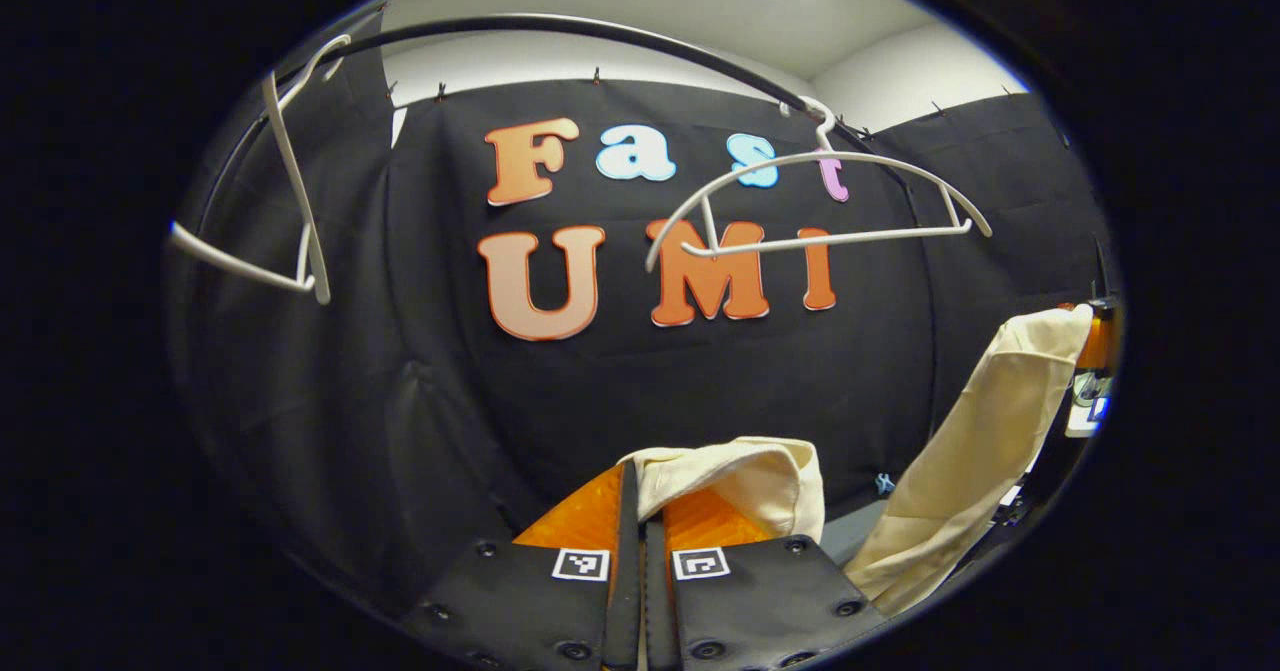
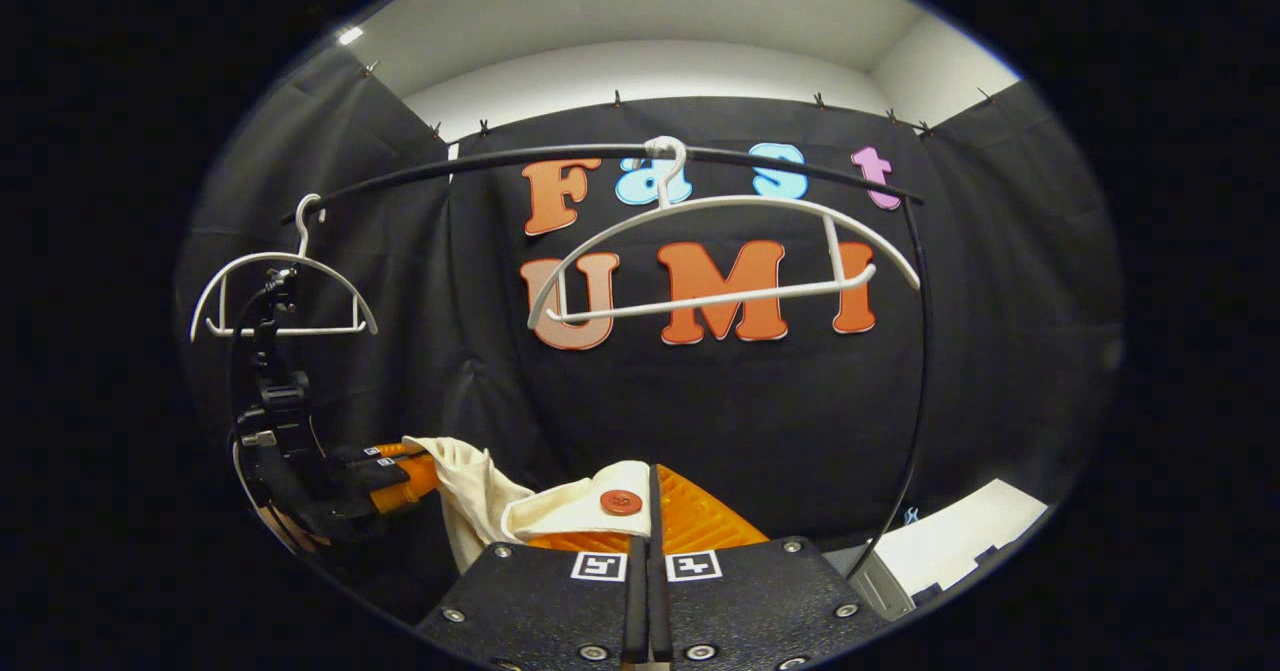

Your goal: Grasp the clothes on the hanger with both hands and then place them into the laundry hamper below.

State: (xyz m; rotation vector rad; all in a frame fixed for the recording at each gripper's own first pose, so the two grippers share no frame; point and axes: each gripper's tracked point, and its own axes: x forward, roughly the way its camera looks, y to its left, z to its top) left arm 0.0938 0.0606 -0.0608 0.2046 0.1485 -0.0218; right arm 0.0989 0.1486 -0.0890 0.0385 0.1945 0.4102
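Note:
A cream garment (image 1: 745, 476) is off the hangers and hangs between both grippers. In the left gripper view my left gripper (image 1: 640, 486) is shut on one bunched corner of it. From there the cloth (image 1: 985, 431) runs up and right to my right gripper (image 1: 1092, 343) at the edge. In the right gripper view my right gripper (image 2: 652, 491) is shut on a cream fold (image 2: 580, 511) that bears a reddish button (image 2: 621, 501). Farther left, the left gripper (image 2: 420, 473) holds the garment's other end (image 2: 470, 496). The hamper is hidden.
Two bare white hangers (image 2: 720, 251) (image 2: 285, 296) hang on a dark curved rail (image 2: 600, 154) above the grippers; the hangers (image 1: 820, 201) (image 1: 295, 201) also appear in the left gripper view. A white flat surface (image 2: 950, 541) lies low on the right. Black cloth walls close in behind.

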